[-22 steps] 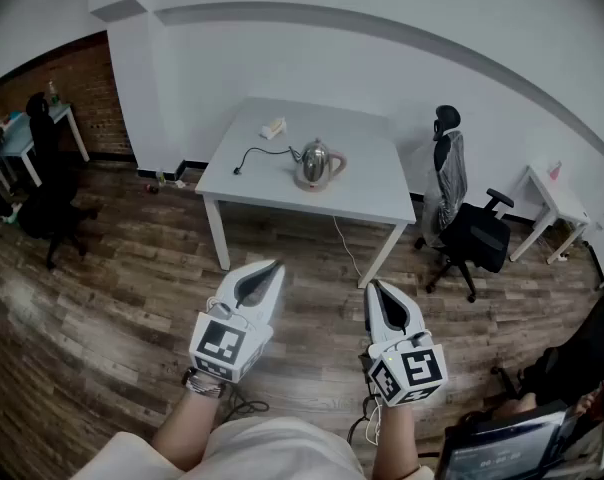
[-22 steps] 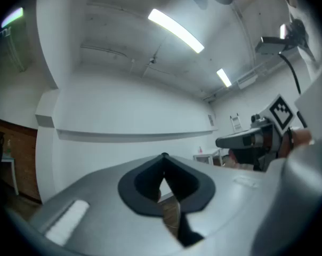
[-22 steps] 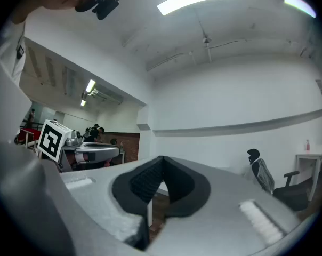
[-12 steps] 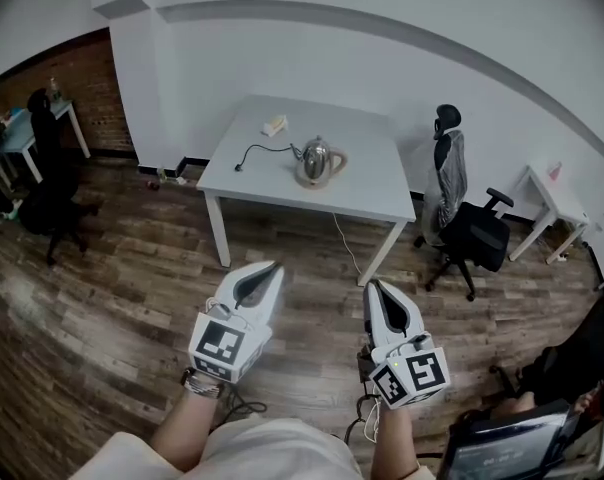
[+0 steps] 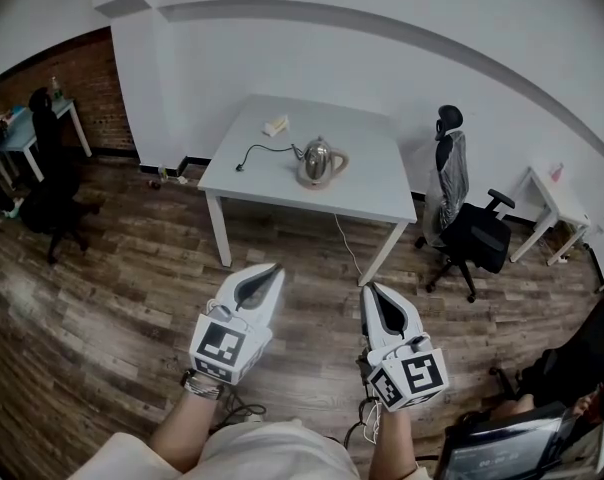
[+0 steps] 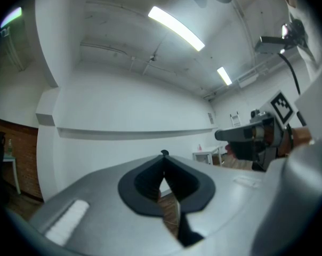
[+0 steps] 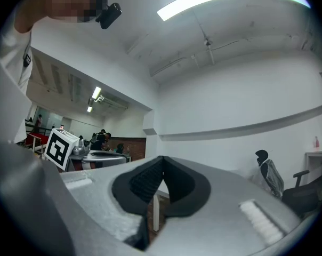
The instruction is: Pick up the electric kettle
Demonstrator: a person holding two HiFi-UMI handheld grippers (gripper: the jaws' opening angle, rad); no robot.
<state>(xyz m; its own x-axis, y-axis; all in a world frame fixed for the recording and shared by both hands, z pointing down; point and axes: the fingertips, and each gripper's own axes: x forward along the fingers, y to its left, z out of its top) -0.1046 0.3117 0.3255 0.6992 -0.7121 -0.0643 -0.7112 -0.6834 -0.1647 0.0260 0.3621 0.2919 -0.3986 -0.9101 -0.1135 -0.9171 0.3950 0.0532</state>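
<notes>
Two tongs, the left gripper (image 5: 274, 268) and the right gripper (image 5: 369, 290), are both clenched tight and hold nothing, well apart from the one kettle (image 5: 319, 162) standing on the white table (image 5: 372, 193) ahead

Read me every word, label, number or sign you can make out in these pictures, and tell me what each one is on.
No text can be read anywhere.
Cubes on the left gripper and right gripper: square black-and-white marker patterns, no letters or numbers.
Screen at the lower right of the head view: some print, too blurred to read.
Kettle on the table: no label can be made out.
</notes>
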